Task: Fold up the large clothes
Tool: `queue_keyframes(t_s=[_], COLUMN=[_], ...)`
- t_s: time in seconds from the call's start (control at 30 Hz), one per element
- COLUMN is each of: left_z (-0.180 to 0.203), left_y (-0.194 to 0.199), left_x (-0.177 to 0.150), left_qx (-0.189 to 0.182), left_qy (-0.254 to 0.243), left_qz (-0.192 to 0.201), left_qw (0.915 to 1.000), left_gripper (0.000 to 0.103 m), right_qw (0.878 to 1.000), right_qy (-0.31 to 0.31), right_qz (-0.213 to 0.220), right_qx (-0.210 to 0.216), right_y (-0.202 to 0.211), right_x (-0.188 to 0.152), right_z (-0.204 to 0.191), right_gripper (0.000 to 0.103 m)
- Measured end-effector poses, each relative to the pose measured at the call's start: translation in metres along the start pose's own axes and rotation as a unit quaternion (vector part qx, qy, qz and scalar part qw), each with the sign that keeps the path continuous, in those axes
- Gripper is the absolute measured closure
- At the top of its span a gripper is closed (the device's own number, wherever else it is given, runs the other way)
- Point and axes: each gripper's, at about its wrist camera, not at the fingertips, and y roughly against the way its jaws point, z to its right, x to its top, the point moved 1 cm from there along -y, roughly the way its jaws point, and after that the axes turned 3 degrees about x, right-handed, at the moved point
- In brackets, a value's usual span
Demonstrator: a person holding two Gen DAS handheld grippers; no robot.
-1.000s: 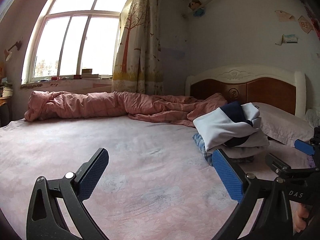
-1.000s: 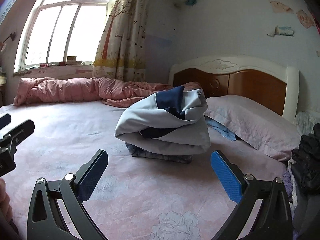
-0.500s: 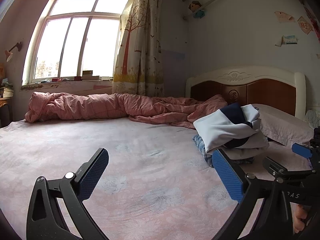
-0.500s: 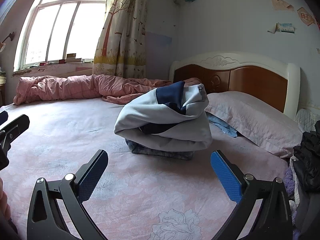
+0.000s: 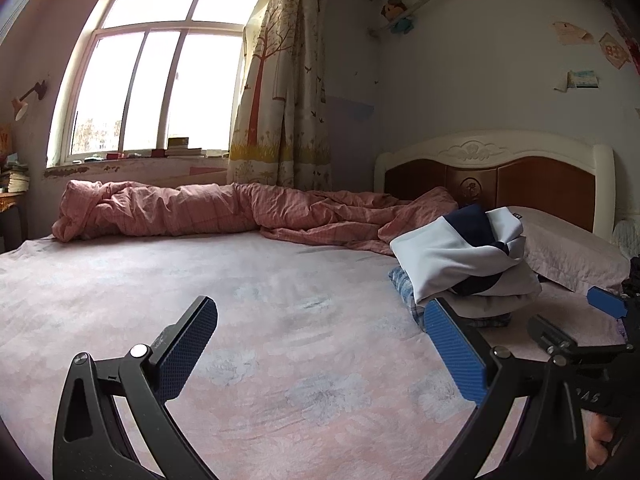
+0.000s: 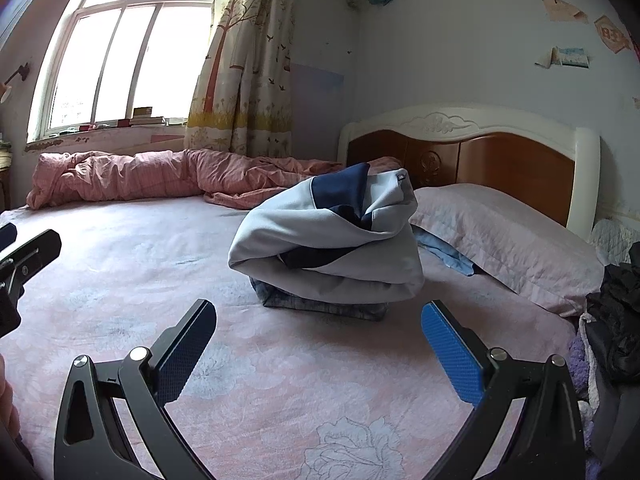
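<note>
A folded white and navy garment (image 6: 332, 248) lies on top of a folded blue plaid garment (image 6: 320, 306) on the pink bedsheet (image 6: 280, 360), near the pillow. The stack also shows in the left wrist view (image 5: 460, 264) at right. My right gripper (image 6: 318, 344) is open and empty, a little in front of the stack. My left gripper (image 5: 320, 344) is open and empty over bare sheet, to the left of the stack. The right gripper shows in the left wrist view (image 5: 576, 320) at right.
A rumpled pink quilt (image 5: 224, 212) lies along the far side of the bed under the window. A pillow (image 6: 508, 236) rests against the wooden headboard (image 6: 480, 160). Dark clothes (image 6: 616, 312) are piled at the right edge. A blue cloth (image 6: 444, 250) pokes out beneath the pillow.
Both grippers have drawn back and tilted slightly, staying open. The folded stack has not moved.
</note>
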Motion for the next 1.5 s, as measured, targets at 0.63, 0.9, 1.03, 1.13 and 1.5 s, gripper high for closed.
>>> queue_keyframes(t_s=[0.63, 0.9, 1.03, 1.13, 1.5], left_z=[-0.003, -0.004, -0.004, -0.006, -0.011], left_y=[-0.006, -0.005, -0.005, -0.004, -0.003], left_x=[-0.002, -0.002, -0.003, -0.003, -0.002], left_qx=[0.003, 0.004, 0.003, 0.003, -0.001], left_qy=[0.012, 0.011, 0.011, 0.011, 0.019], left_qz=[-0.017, -0.017, -0.014, -0.016, -0.025], left_qw=[0.9998, 0.9998, 0.9998, 0.9998, 0.9995], left_gripper=[0.000, 0.000, 0.000, 0.000, 0.000], right_qw=[1.000, 0.999, 1.000, 1.000, 0.999], right_qy=[0.030, 0.031, 0.030, 0.031, 0.032], right_qz=[0.004, 0.004, 0.003, 0.003, -0.002], right_qx=[-0.005, -0.005, -0.005, -0.004, -0.002], right_y=[0.004, 0.003, 0.004, 0.004, 0.003], right_x=[-0.002, -0.002, -0.002, -0.003, -0.007], right_z=[-0.016, -0.015, -0.016, -0.017, -0.020], right_gripper=[0.000, 0.000, 0.000, 0.000, 0.000])
